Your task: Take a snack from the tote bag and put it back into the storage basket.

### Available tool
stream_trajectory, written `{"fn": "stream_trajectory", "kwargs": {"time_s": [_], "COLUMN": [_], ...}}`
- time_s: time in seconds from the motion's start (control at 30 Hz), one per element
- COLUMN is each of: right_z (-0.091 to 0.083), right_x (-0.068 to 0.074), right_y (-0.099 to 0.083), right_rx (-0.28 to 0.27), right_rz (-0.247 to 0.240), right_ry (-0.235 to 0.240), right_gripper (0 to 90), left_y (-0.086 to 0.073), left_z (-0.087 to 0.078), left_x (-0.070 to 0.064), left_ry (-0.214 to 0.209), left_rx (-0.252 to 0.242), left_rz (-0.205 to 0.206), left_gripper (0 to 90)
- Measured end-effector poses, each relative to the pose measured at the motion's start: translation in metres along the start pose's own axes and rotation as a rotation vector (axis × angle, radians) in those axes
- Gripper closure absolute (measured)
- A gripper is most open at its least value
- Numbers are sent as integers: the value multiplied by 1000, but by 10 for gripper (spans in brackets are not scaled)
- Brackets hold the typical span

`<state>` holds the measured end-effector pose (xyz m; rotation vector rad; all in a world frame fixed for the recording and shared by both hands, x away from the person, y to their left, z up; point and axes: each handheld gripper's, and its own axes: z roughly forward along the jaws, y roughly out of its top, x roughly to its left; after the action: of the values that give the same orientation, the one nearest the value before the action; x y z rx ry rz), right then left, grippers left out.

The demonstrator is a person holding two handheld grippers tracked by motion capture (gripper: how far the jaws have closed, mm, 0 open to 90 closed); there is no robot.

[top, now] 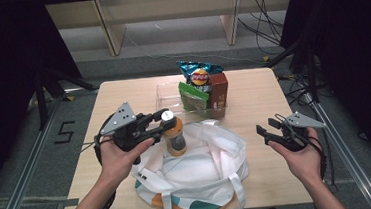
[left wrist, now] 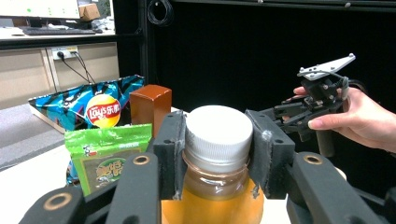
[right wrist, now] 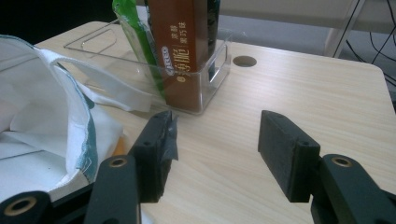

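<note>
My left gripper (top: 166,122) is shut on the white cap and neck of a bottle of amber drink (top: 174,135), held upright over the left rim of an open white tote bag (top: 198,168). In the left gripper view the jaws clamp the bottle (left wrist: 218,186) just below its cap. My right gripper (top: 267,129) stands open and holds nothing, right of the bag above the table; its pads (right wrist: 287,154) hover over bare wood. A clear plastic tray (right wrist: 211,77) holds a brown box (top: 218,89), a green packet (top: 193,98) and a blue chip bag (top: 199,74).
The light wooden table (top: 258,94) has free room to the right of the bag and tray and at its far left. A round cable hole (right wrist: 244,61) lies beyond the tray. Black stands and cables flank the table on the floor.
</note>
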<state>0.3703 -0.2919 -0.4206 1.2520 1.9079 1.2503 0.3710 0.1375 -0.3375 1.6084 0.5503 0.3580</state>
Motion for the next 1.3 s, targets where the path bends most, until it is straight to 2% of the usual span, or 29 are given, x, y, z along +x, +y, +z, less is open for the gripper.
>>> {"fn": "stream_trajectory", "kwargs": {"time_s": [0.07,0.23,0.53,0.57,0.6,0.63,0.73,0.8,0.87,1.0,1.03,1.07,1.13,1.3], "right_z": [1,0,0,-1,-1,0,0,-1,-1,0,0,1,1,0], "right_x": [-2,-1,-3,-1,-1,1,-1,-1,-1,0,-3,-4,-5,-4], "right_y": [0,0,0,-1,-1,0,-1,-1,-1,0,0,-1,-2,-1], "right_rx": [-9,2,6,9,11,5,-3,12,9,17,12,4,6,19], "right_rz": [-31,-18,-37,-4,-3,22,-12,0,-6,15,-21,-31,-39,-23], "right_ry": [-1,4,10,10,12,9,1,14,11,7,3,7,25,16], "right_gripper": [462,462,463,463,462,462,462,463,463,463,462,462,461,459], "left_y": [2,4,12,13,14,16,19,21,23,27,28,29,30,35], "left_z": [0,1,2,2,3,3,4,5,5,7,7,7,6,6], "left_x": [1,3,9,10,10,10,11,12,12,14,14,15,16,17], "left_ry": [-2,-3,2,1,0,0,-2,-2,-1,-6,-6,-5,-3,1], "left_rx": [0,-3,-9,-8,-10,-10,-18,-21,-16,-18,-18,-20,-26,-37], "left_rz": [0,1,2,4,-1,5,3,5,9,9,7,7,3,5], "left_gripper": [590,590,590,590,591,591,590,590,590,590,590,590,590,590]}}
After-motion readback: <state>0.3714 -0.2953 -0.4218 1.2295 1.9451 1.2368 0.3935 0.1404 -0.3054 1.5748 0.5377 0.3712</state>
